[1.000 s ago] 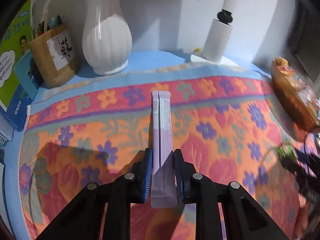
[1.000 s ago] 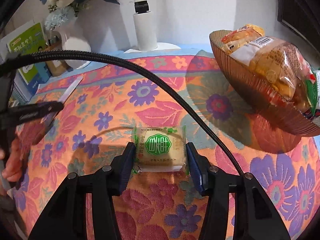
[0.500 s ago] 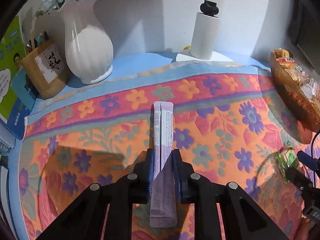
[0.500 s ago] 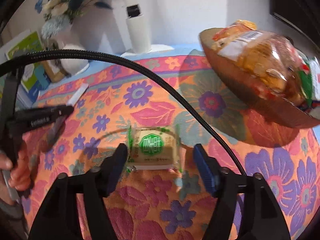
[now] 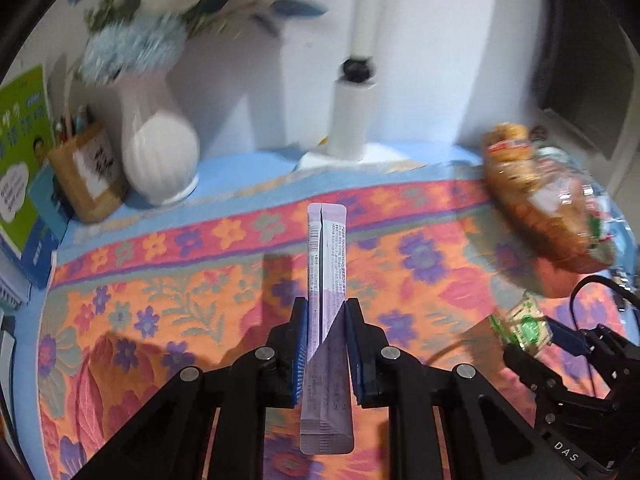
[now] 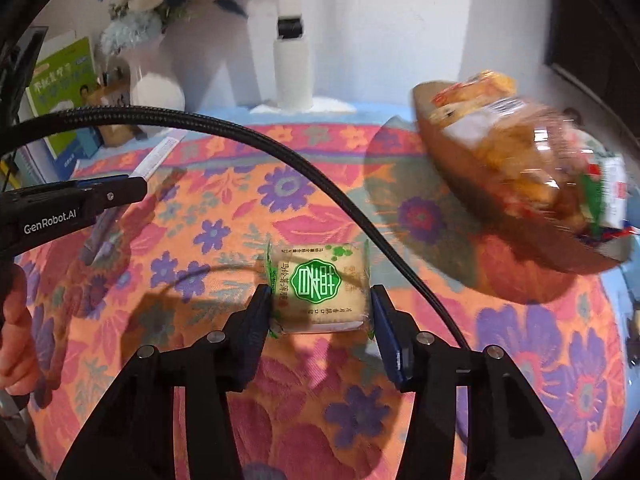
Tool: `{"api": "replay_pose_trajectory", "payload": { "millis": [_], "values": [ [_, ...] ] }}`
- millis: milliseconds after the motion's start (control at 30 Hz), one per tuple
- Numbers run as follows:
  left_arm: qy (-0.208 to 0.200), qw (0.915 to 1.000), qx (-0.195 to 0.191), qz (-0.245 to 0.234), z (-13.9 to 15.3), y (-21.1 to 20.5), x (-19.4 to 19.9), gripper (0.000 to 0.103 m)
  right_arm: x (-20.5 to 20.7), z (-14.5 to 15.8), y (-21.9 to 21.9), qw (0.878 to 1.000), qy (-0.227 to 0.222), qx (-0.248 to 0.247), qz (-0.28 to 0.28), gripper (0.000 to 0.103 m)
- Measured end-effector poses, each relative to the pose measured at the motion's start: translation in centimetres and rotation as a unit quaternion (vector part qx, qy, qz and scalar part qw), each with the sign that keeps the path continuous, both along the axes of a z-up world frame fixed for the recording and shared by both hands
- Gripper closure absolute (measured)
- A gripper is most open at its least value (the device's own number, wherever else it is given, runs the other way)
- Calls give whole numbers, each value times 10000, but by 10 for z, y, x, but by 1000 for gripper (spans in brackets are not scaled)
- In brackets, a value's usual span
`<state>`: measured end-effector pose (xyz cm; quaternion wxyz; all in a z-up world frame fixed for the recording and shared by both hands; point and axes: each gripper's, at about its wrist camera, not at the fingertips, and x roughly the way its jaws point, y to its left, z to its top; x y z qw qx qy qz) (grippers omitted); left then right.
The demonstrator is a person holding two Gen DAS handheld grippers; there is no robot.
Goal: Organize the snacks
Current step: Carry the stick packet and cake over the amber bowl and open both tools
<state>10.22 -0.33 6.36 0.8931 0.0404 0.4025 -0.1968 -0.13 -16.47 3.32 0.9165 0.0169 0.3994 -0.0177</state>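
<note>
1. the counter (image 5: 256, 168) has a light blue top, seen along the far edge near the white wall.
2. a floral cloth (image 6: 304, 184) in orange, pink and purple covers most of the counter.
3. on the blue part stand a white ribbed vase (image 5: 160, 160) with flowers, a brown pen holder (image 5: 86, 172) left of it, and a white stand with a round base (image 5: 348, 136).
4. at the right side of the cloth rests a brown bowl (image 6: 480, 200) full of snack packets.
5. books (image 5: 24, 160) lean at the far left edge.
</note>
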Motion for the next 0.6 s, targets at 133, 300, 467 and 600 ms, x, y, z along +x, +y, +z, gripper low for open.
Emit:
{"api": "replay_pose_trajectory", "payload": {
  "millis": [133, 300, 467, 600],
  "values": [
    [-424, 9984, -294, -249, 35, -22, -23, 86, -31, 27, -20, 9989, -399, 56, -255, 55],
    [-679, 9930, -757, -607, 73, -59, -34, 86, -64, 71, -58, 9908, -1041, -163, -852, 55],
    [-721, 9880, -996, -935, 101, -113, -24, 86, -73, 116, -113, 9768, -1567, -135, -1456, 55],
    [-719, 9847, -1092, -1149, 111, -152, -15, 86, -65, 144, -151, 9642, -1915, -98, -1833, 55]
  ]
}}
